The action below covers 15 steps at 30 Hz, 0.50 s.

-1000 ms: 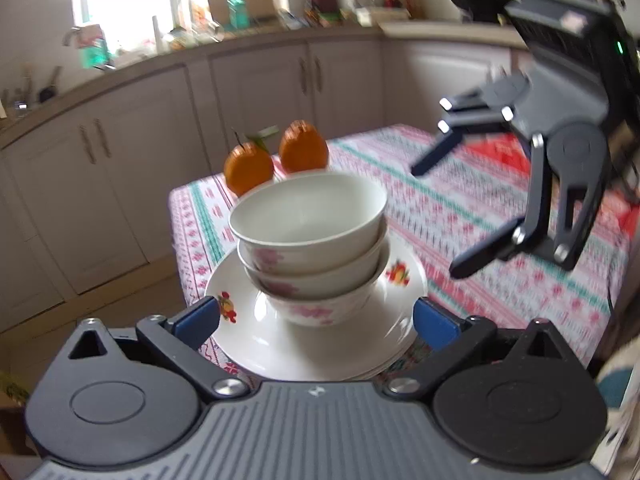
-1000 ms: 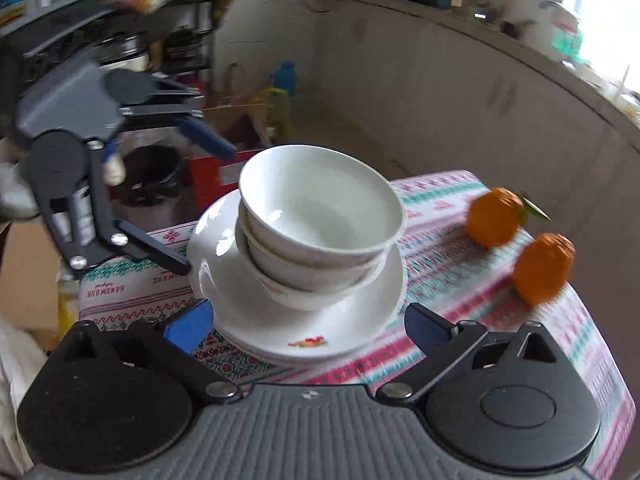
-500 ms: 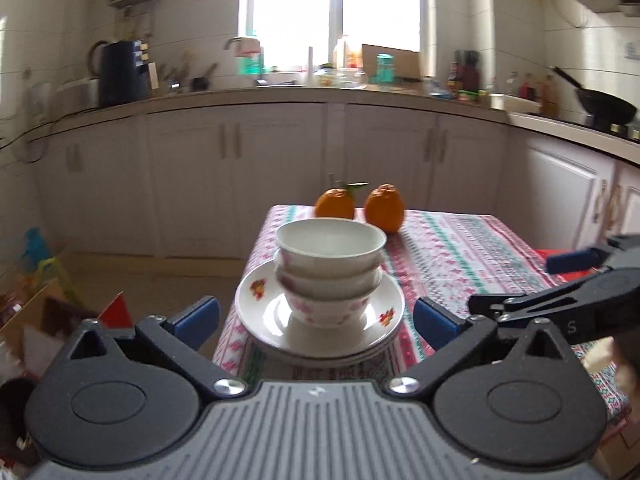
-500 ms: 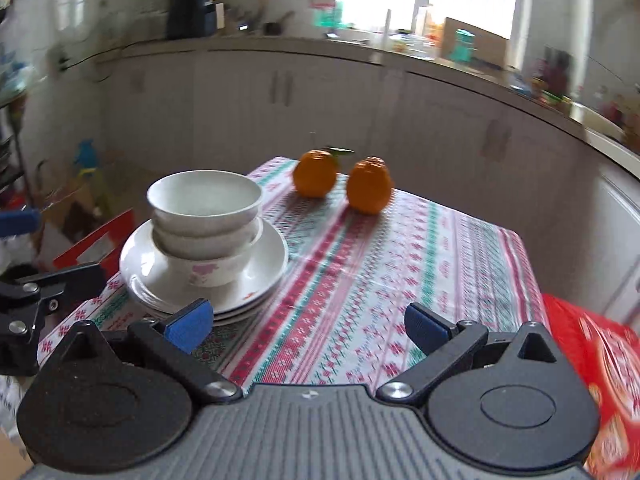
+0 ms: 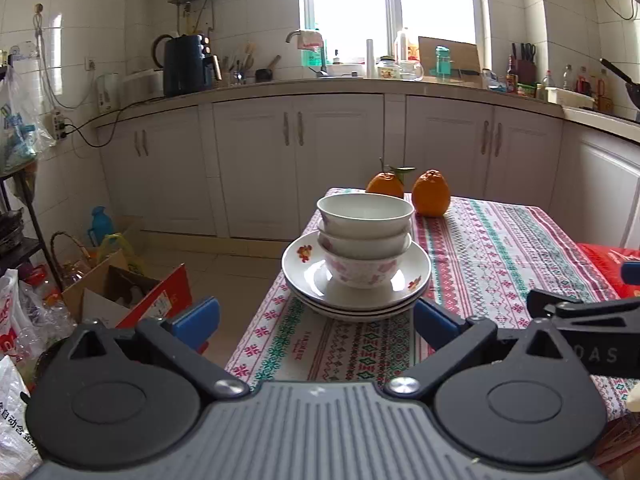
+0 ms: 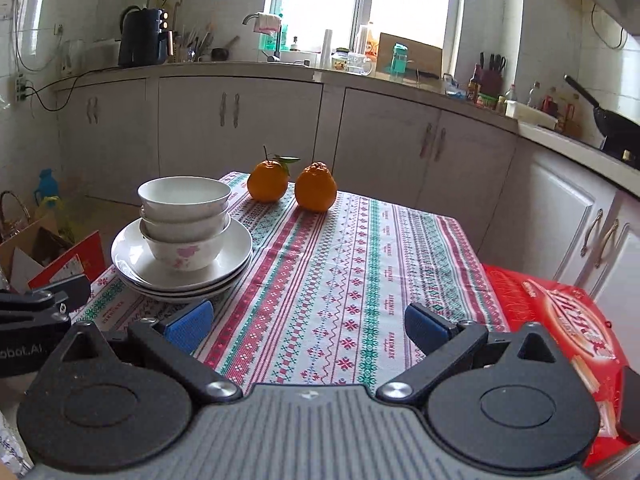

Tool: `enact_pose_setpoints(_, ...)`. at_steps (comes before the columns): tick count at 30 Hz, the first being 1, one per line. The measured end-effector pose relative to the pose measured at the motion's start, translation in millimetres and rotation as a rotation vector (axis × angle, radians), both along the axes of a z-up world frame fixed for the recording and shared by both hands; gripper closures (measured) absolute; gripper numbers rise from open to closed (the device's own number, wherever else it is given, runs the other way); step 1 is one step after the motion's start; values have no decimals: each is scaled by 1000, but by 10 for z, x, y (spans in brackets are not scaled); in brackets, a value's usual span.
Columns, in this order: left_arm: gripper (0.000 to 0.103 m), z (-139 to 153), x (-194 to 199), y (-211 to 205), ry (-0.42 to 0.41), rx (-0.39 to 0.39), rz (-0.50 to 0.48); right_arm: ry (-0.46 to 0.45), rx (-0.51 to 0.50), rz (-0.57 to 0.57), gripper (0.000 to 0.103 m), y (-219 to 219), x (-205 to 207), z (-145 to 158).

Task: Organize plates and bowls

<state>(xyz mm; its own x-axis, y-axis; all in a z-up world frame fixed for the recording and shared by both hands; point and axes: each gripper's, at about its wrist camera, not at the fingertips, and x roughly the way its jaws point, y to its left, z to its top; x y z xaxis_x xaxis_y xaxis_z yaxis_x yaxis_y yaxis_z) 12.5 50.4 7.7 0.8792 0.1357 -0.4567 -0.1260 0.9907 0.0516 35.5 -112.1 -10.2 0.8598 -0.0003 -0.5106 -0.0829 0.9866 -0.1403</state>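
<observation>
Three bowls, left wrist view: nested bowls [image 5: 365,240] sit on stacked plates [image 5: 356,280] at the tablecloth's [image 5: 500,248] near corner, by the table edge.
Left gripper [image 5: 316,320]: spread, holding nothing, short of the plates.
Oranges [image 5: 430,193]: behind the stack, apart from it.
Right wrist view, right gripper [image 6: 306,322]: spread, empty, over bare cloth; stack [image 6: 184,236] off to its left.
Red packet [image 6: 560,320]: at the table's right edge.
Risk: I'd say a nudge to the plate rim could tip the tall stack off the corner.
</observation>
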Motion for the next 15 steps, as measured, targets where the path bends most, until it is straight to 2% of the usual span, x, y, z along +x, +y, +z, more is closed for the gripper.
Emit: enact_pose_setpoints(15, 1, -12, -21, 21, 9, -13, 17, -2, -7, -9, 0, 26, -38, 4)
